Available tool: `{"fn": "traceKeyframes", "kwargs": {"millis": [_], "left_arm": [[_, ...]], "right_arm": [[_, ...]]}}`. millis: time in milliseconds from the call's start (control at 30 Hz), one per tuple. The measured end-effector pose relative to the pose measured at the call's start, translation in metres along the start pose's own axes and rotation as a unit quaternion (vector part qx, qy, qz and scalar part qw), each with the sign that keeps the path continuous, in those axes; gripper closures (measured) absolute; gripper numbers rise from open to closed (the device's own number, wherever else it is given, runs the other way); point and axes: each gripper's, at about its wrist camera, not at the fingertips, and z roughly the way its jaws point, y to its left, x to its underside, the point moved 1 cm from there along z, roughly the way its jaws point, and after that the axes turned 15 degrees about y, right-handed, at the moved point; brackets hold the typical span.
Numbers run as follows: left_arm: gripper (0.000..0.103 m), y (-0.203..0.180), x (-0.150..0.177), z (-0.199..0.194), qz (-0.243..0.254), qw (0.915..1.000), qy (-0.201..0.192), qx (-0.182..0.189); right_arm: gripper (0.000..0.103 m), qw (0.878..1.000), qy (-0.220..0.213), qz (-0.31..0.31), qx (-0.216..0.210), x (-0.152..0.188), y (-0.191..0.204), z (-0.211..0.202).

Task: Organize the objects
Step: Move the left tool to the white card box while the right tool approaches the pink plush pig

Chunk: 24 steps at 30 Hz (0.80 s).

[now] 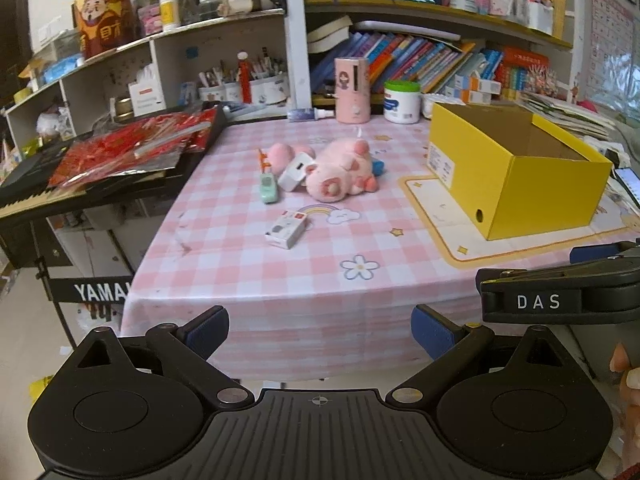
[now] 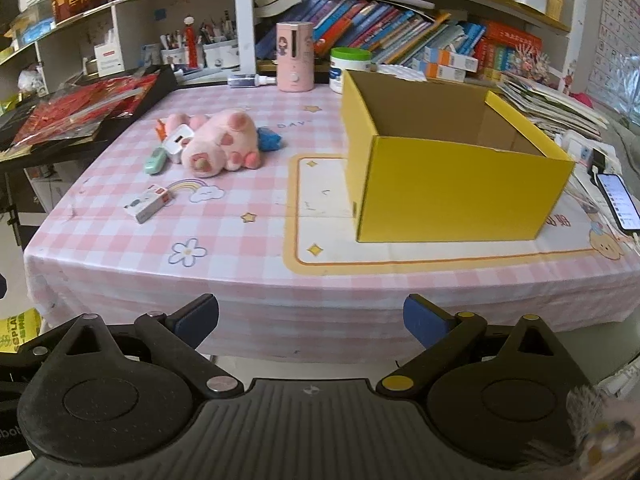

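A pink plush pig lies on the pink checked tablecloth. A white charger, a mint toy car and a blue object lie against it. A small white box lies nearer. An open yellow box stands to the right, and its visible inside is bare. My left gripper and right gripper are both open and empty, off the table's front edge.
Shelves of books, pens and jars line the back. A pink dispenser and a white tub stand at the table's back. A keyboard with red packets sits left. A phone lies right of the yellow box.
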Motion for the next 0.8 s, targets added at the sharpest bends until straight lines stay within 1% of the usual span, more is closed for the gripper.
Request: {"fn": "traceKeyframes", "kwargs": {"millis": [200, 467, 633, 800], "left_arm": [[0.004, 0.01, 0.0, 0.001, -0.016, 0.9999, 0.0, -0.006], [0.004, 0.017, -0.006, 0.009, -0.028, 0.9995, 0.004, -0.014], [0.004, 0.018, -0.015, 0.019, -0.022, 0.9996, 0.009, -0.018], [0.004, 0.019, -0.028, 0.029, -0.025, 0.9996, 0.005, -0.016]], "right_arm": [[0.003, 1.0, 0.001, -0.019, -0.007, -0.005, 0.015, 0.003], [0.003, 0.999, 0.003, -0.034, -0.016, -0.014, 0.024, 0.012], [0.003, 0.999, 0.008, -0.032, -0.02, -0.025, 0.025, 0.022], [0.003, 0.999, 0.011, -0.036, -0.021, -0.042, 0.026, 0.034]]}}
